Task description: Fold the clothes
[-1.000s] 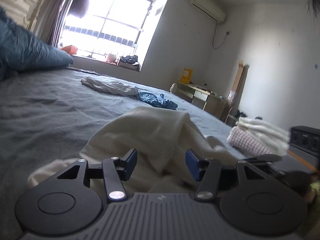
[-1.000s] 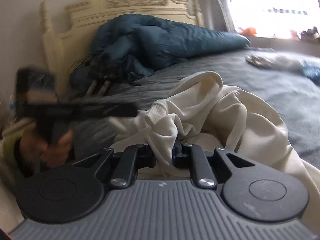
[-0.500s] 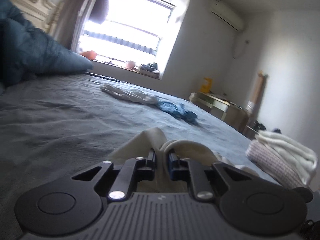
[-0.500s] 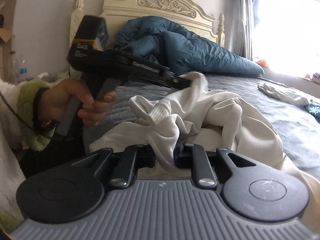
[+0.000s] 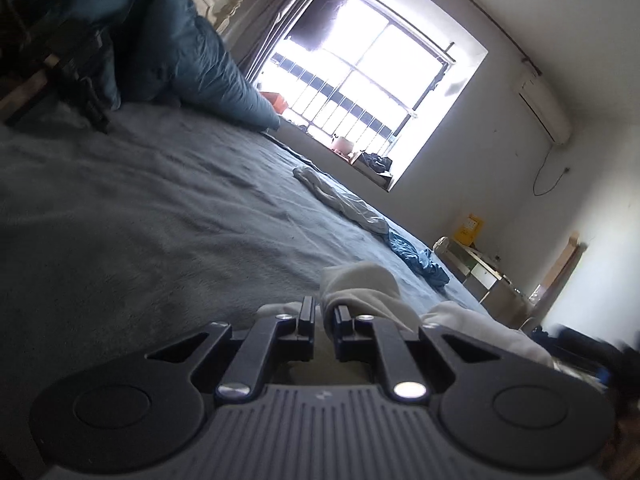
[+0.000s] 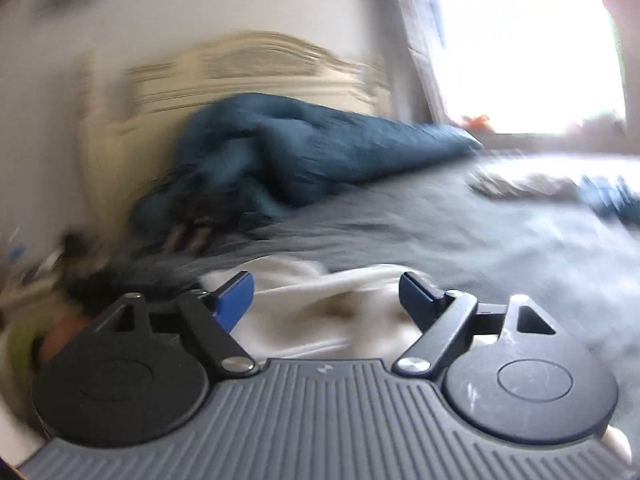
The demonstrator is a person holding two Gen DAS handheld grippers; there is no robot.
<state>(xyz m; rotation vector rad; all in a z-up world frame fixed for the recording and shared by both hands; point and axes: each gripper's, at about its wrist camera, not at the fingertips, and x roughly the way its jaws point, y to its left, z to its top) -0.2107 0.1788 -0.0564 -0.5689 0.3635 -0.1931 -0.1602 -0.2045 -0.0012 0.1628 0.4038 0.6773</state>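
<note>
Cream garment (image 5: 360, 296), crumpled, one fold raised, lying on grey bed (image 5: 140, 220), at 6 o'clock

My count across the bed

I see 1 cream garment (image 5: 360, 292) in my claw, 2 more loose clothes — 1 pale piece (image 5: 344, 200), 1 blue piece (image 5: 420, 260) — 1 teal duvet (image 6: 320, 140) and 1 window (image 5: 368, 92).

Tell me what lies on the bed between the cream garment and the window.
In the left wrist view, a blue garment and a pale one lie on the bed between the cream garment and the window.
</note>
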